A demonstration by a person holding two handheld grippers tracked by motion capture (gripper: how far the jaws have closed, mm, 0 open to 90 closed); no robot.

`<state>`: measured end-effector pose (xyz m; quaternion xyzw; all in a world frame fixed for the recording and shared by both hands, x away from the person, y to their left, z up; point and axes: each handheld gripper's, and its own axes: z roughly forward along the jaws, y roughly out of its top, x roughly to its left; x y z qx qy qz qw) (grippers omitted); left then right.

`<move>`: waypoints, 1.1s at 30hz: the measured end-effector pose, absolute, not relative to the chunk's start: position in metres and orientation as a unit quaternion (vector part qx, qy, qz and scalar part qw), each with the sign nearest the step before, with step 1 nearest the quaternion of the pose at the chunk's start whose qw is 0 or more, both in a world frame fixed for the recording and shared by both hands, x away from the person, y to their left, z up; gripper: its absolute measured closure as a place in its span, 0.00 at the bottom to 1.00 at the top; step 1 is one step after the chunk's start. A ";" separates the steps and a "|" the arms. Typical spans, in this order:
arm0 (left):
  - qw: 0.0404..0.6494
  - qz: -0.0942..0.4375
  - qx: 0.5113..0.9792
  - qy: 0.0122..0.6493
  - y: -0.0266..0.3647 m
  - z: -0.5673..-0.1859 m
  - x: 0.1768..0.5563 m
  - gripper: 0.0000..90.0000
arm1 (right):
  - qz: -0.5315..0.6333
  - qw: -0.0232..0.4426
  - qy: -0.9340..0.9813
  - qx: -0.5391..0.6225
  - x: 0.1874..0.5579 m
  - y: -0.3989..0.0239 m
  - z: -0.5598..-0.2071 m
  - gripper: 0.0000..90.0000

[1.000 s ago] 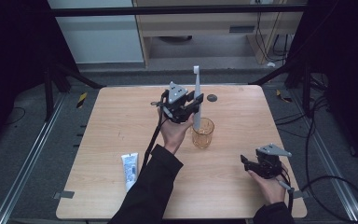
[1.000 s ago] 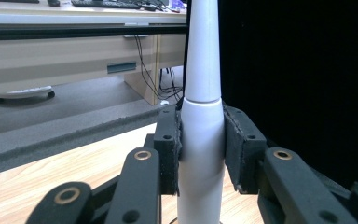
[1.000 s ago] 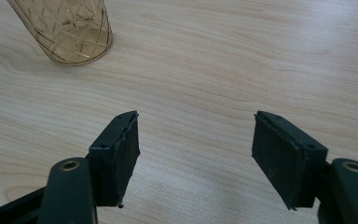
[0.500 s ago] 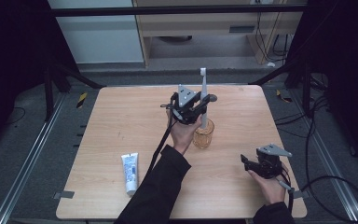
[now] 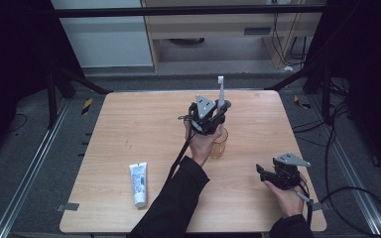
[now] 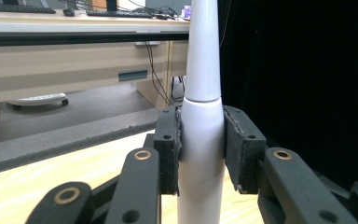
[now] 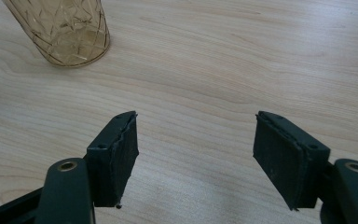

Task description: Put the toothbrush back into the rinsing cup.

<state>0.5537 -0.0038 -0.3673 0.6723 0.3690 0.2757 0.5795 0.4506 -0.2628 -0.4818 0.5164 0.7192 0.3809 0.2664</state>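
A: Two grippers. Left gripper (image 5: 213, 116) clamps the electric toothbrush (image 6: 203, 126) upright above the amber cup (image 5: 220, 144); right gripper (image 5: 270, 174) rests with jaws apart, empty.

B: Risk?

A: Probably an off-centre descent: the handle strikes the rim and tips the cup.

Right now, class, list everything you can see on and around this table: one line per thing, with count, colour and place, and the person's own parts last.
electric toothbrush: one, white, upright, clamped in the left claw above the cup
cup: one, amber, see-through, patterned, table centre, below the brush
toothpaste tube: one, white and blue, lying flat near the front left edge
table: one, light wood
desk: one, beige, beyond the table
left claw: one, black, pads pressing the brush handle
right claw: one, black, jaws apart, nothing between them, over the front right of the table
sleeves: two, black, entering from the bottom edge
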 end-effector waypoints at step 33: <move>0.560 0.270 0.694 0.362 -0.019 -0.422 0.548 0.75 | 0.378 0.267 0.722 0.514 0.451 -0.262 -0.483 0.34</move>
